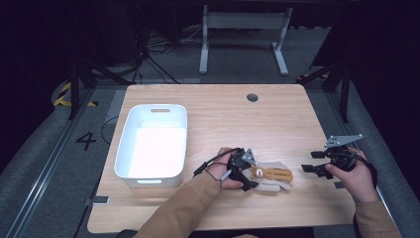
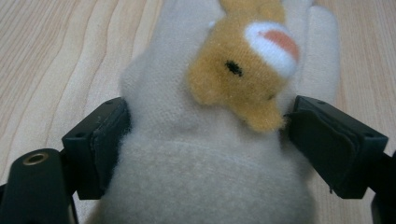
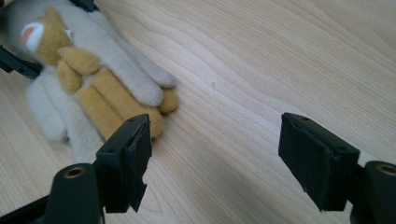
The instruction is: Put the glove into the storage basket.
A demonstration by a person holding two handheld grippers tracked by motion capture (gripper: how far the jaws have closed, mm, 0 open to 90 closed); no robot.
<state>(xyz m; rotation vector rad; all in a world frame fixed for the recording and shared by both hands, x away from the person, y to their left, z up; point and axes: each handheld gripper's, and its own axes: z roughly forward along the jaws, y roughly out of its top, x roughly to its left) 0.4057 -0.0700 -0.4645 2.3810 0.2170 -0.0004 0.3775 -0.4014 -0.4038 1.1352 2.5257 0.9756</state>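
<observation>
**A:** The cream knitted glove with a fuzzy tan animal face sewn on it (image 1: 270,177) — what is it made of, going by the left hand-held gripper's view?

**B:** Soft, fine-ribbed wool in off-white, with a plush patch (image 2: 243,65) in ochre that has a black stitched eye and a white ear with a pink centre. To the left of it on the pale wood-grain counter (image 1: 223,114) stands a white rectangular plastic bin with rounded corners and a slot handle (image 1: 153,141).

**A:** Which way does the glove lie?

**B:** Flat on the counter near the front edge, its long axis running left to right in the high view: cuff to the left, fingers pointing right toward the other hand.

**A:** And the left hand-held gripper (image 1: 246,173)?

**B:** It is at the cuff end. Its matte black padded jaws stand wide on either side of the glove's cuff part, the knit filling the gap between them; the pads brush the wool but I cannot see them squeezing it.

**A:** The right hand-held gripper (image 1: 314,167)?

**B:** Open, with bare counter between its jaws, just to the right of the glove's fingertips (image 3: 163,100) and apart from them.
</observation>
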